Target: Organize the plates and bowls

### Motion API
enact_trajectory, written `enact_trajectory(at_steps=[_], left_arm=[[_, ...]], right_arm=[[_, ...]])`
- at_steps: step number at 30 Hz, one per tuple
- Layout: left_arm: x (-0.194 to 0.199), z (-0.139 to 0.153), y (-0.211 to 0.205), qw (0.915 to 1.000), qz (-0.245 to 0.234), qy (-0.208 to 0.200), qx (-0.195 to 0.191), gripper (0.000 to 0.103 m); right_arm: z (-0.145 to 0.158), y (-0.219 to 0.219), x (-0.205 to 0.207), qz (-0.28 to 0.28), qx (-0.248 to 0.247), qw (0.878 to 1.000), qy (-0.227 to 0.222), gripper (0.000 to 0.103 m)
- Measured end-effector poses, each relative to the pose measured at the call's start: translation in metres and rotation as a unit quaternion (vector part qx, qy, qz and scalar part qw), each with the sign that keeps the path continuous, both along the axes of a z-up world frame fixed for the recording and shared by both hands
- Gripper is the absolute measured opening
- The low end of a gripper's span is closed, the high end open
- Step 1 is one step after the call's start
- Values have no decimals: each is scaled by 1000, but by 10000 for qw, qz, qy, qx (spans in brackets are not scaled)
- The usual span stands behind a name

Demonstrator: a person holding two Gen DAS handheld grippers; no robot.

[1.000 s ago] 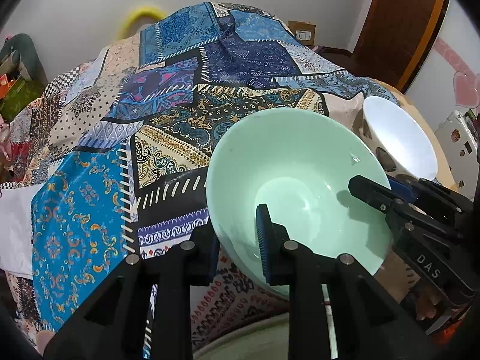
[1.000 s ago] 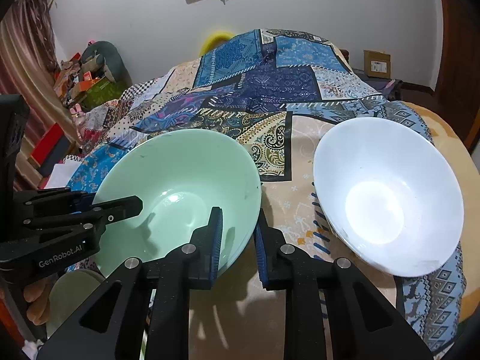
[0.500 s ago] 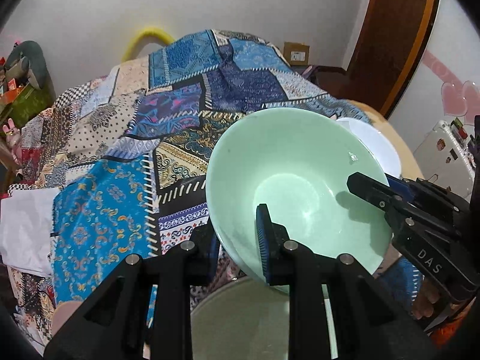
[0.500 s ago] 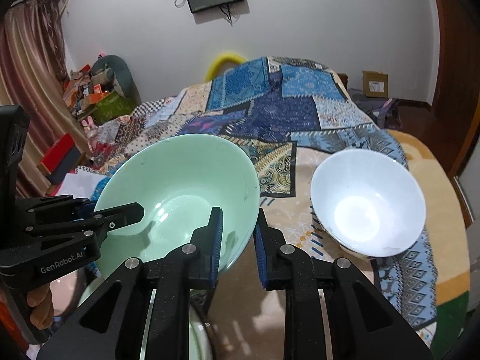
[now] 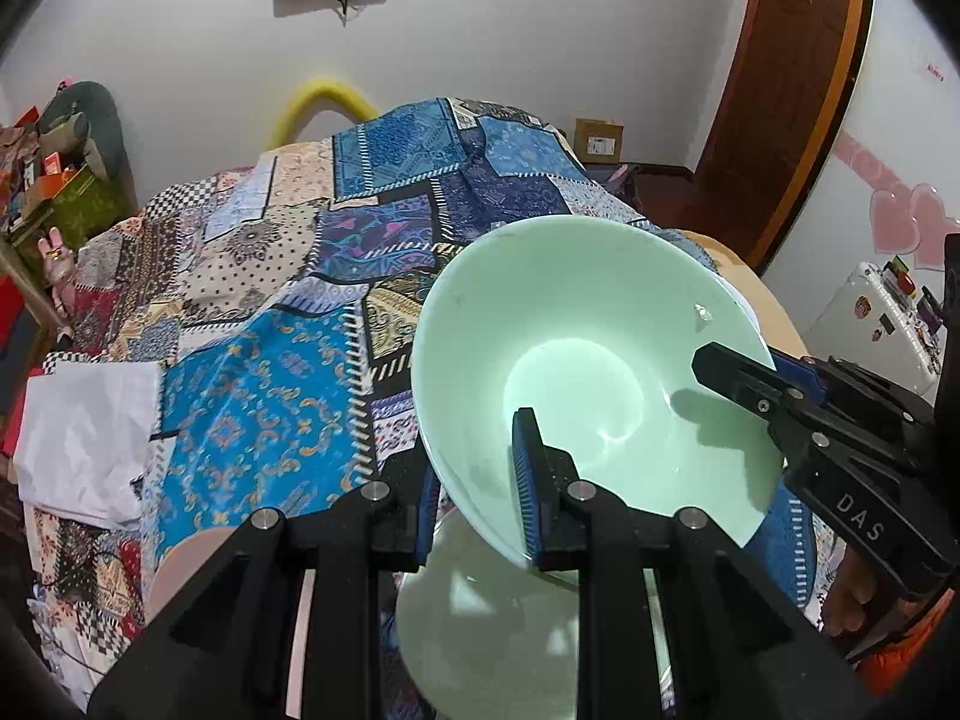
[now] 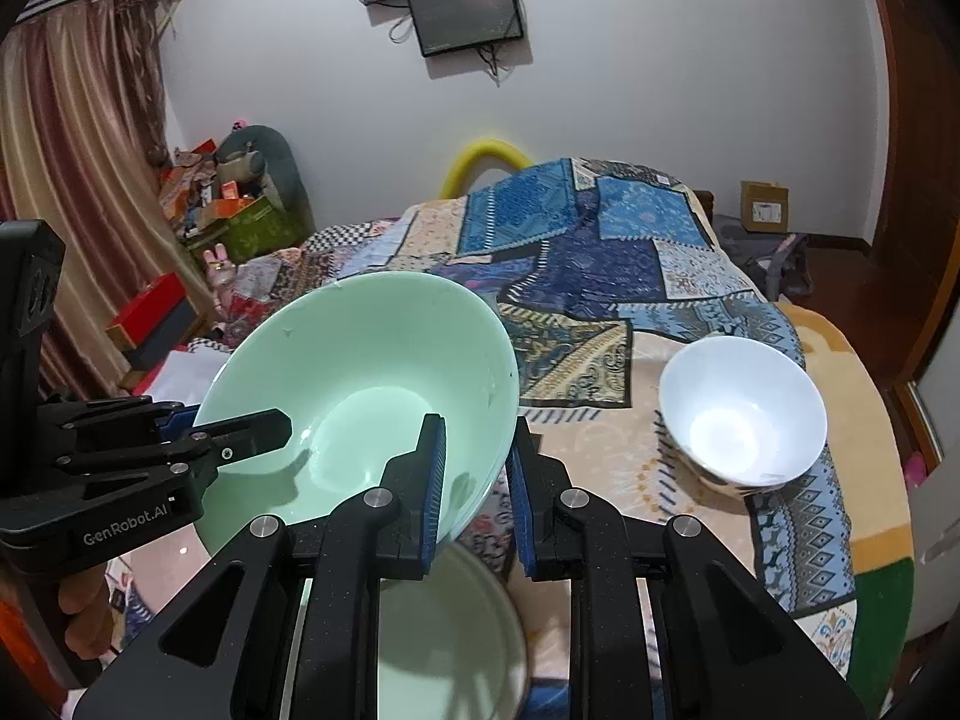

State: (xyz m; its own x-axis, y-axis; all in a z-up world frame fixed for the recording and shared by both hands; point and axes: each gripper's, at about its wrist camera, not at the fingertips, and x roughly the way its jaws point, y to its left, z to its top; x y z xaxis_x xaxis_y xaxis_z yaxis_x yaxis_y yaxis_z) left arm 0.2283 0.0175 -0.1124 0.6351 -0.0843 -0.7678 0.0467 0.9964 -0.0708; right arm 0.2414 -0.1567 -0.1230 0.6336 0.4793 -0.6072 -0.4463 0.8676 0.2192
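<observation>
A mint green bowl (image 5: 576,360) is held in the air above the bed by both grippers. My left gripper (image 5: 474,498) is shut on its near-left rim, and my right gripper (image 6: 477,480) is shut on its right rim; the bowl also shows in the right wrist view (image 6: 360,384). Each gripper appears in the other's view, clamped on the opposite rim. A pale green plate (image 5: 498,618) lies below the bowl, also seen in the right wrist view (image 6: 444,636). A white bowl (image 6: 741,414) sits on the bedspread to the right.
A patchwork bedspread (image 5: 252,396) covers the bed. A white cloth (image 5: 84,438) lies at its left edge. Boxes and toys (image 6: 234,210) are stacked by the left wall. A wooden door (image 5: 780,90) stands at the right.
Both grippers have lifted the green bowl higher and pulled back. The white bowl now looks smaller and farther off, and the pale green plate has come into view beneath the bowl.
</observation>
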Motion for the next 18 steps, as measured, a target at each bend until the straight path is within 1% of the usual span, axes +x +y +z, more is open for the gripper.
enact_trajectory(at_steps=[9, 18], left_arm=[[-40, 12, 24, 9997, 226, -95, -2, 22], [-78, 14, 54, 9987, 498, -119, -3, 22]], right_arm=[[6, 24, -24, 220, 60, 9997, -49, 18], [7, 54, -48, 459, 99, 9989, -55, 18]])
